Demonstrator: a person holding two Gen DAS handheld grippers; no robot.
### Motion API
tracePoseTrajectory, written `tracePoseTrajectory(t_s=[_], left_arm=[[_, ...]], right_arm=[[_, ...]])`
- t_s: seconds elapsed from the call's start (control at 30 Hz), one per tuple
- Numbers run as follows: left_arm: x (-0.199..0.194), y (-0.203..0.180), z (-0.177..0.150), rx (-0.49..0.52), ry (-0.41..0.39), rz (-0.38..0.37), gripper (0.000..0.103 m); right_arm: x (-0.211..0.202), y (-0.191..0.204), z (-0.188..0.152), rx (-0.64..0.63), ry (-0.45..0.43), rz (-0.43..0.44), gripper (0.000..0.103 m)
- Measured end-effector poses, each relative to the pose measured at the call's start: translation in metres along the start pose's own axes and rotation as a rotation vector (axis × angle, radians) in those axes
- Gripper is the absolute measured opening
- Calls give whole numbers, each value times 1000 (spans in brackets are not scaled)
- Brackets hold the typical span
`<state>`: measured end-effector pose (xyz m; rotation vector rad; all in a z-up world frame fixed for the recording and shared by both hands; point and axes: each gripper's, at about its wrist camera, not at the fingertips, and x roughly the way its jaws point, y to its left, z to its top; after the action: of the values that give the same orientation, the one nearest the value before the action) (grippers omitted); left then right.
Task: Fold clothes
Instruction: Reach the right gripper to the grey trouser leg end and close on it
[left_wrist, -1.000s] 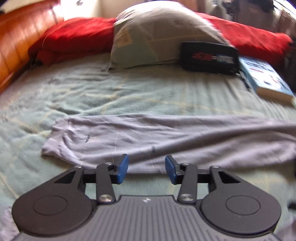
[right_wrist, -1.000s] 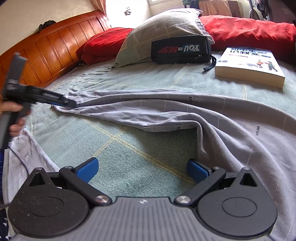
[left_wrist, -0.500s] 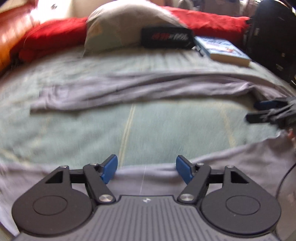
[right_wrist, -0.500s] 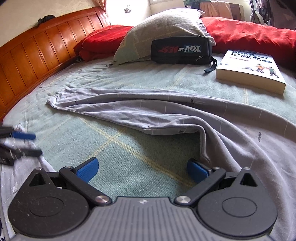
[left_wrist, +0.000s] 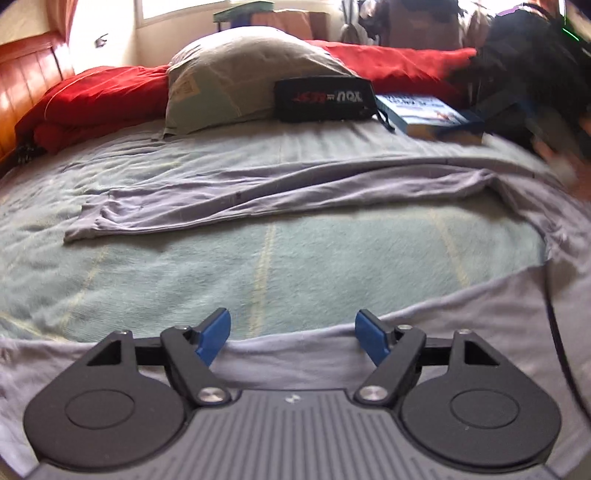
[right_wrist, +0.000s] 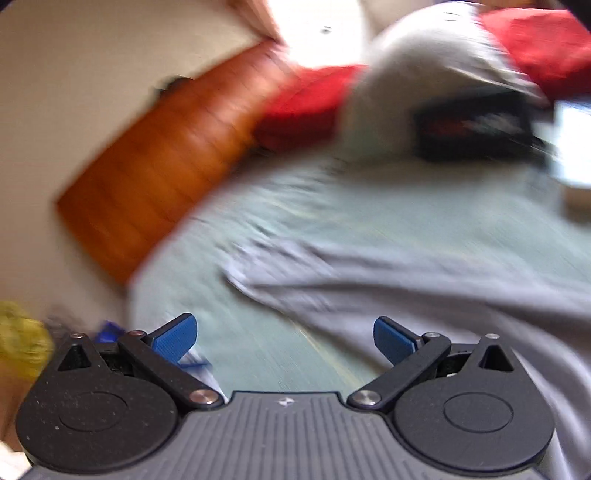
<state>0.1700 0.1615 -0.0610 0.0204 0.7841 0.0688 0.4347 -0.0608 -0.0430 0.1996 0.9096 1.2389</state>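
A grey-lilac pair of trousers (left_wrist: 280, 188) lies spread on the green bedspread (left_wrist: 295, 266). One leg runs across the bed's middle; the other lies along the near edge under my left gripper (left_wrist: 293, 338). The left gripper is open and empty just above that near leg. In the blurred right wrist view the same garment (right_wrist: 424, 280) fills the right side. My right gripper (right_wrist: 284, 339) is open and empty, over the bedspread (right_wrist: 369, 206) beside the cloth.
At the bed's head lie red pillows (left_wrist: 92, 99), a grey-green pillow (left_wrist: 240, 77), a black pouch (left_wrist: 321, 99) and a book (left_wrist: 432, 118). A wooden headboard (right_wrist: 159, 158) stands on the left. A dark bag (left_wrist: 535, 66) sits at the far right.
My left gripper let go of the far leg end, pulled back to the near edge and opened wider. The right gripper has swung sharply, its view now blurred and turned toward the headboard.
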Motion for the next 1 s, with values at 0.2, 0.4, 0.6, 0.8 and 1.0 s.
tracePoseTrajectory(t_s=[0.2,0.4,0.6,0.8,1.0], left_arm=[[-5,29,-9,31,-9,-6,76],[5,47,-15,-15,-8,-71,79],[9,54,-21,-45,-38,-101,83],[10,59,-26,-69,-66,-119,86],[10,59,-26,-72,-71,-119,87]], right_arm=[[106,-20,77,-13,225,139,103],[210,-29,118,-74,368,203,103],[277,-49,123,-64,483,329,103],[323,-26,121,-56,560,496,103],[350,-4,119,-89,601,523,99]])
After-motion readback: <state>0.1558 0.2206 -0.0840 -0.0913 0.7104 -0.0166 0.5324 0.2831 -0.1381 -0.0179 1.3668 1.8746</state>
